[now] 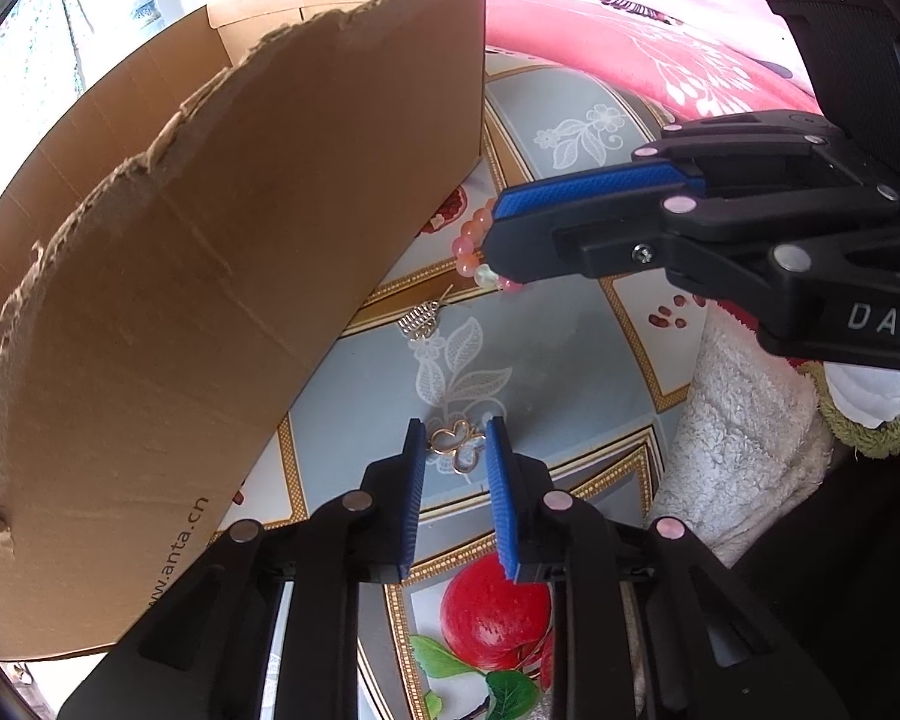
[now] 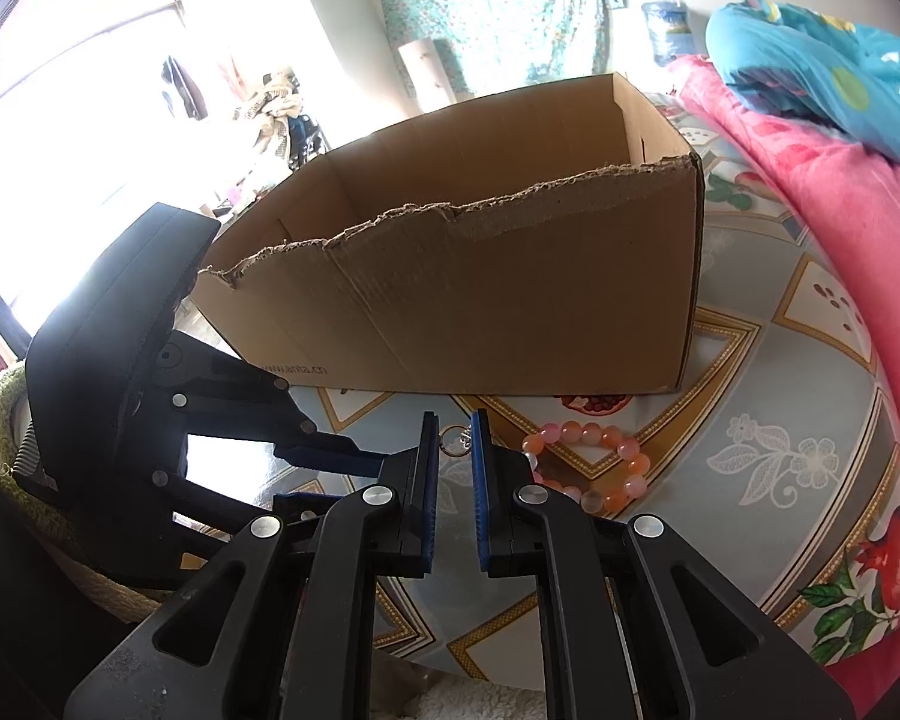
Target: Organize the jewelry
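Left gripper points down over tablecloth, blue pads straddling gold butterfly pendant; pad contact unclear, can't tell if gripped. Right gripper nearly closed, narrow gap between pads, small ring-topped silver charm seen beyond tips; hold not discernible. Pink bead bracelet lies on cloth just right of right gripper. Torn-edge cardboard box stands behind jewelry. Pink blanket at right.

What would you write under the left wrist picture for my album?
Left gripper closing around a gold butterfly charm beside the cardboard box.
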A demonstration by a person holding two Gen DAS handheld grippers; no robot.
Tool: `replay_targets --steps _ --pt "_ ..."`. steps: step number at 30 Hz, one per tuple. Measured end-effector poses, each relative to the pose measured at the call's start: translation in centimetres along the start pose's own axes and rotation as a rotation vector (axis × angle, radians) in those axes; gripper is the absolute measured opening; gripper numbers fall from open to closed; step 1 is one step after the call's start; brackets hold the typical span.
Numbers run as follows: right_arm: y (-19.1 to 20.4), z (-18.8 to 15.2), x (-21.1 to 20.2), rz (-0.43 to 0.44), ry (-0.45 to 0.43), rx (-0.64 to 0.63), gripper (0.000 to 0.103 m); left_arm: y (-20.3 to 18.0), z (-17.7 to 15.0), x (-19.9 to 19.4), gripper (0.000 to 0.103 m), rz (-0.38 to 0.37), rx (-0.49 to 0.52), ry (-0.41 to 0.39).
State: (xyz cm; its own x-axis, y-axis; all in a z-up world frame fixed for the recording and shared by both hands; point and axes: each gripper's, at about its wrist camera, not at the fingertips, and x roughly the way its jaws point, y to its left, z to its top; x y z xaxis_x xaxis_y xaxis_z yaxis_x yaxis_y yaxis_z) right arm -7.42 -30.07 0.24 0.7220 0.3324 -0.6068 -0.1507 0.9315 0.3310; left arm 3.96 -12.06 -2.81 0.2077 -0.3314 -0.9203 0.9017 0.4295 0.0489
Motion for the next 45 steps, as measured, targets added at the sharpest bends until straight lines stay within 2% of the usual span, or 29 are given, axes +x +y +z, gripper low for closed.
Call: replay_targets --steps 22,29,35,40,43,45 --pt "0.1 0.3 -0.2 -0.001 -0.006 -0.004 0.008 -0.3 -0.5 -1.4 0.02 0.025 -0.019 -0.024" --pt "0.4 1.4 -2.0 0.005 -0.049 -0.013 0.008 0.4 -0.3 -4.7 0.02 -0.004 -0.059 -0.113" --pt "1.7 4.3 -5.2 0.036 -0.153 -0.053 0.008 1.9 0.6 -10.0 0.02 -0.044 -0.101 -0.251" --pt "2.8 7.8 -6.0 0.038 -0.232 -0.115 0.009 4.1 2.1 -13.4 0.02 0.024 -0.127 -0.35" --pt "2.9 9.8 -4.3 0.013 -0.231 -0.146 0.009 6.2 2.9 -13.3 0.02 0.111 -0.149 -0.348" --pt "2.5 11.0 -2.2 -0.018 -0.19 -0.151 0.009 7.8 3.5 -12.2 0.02 0.163 -0.176 -0.324"
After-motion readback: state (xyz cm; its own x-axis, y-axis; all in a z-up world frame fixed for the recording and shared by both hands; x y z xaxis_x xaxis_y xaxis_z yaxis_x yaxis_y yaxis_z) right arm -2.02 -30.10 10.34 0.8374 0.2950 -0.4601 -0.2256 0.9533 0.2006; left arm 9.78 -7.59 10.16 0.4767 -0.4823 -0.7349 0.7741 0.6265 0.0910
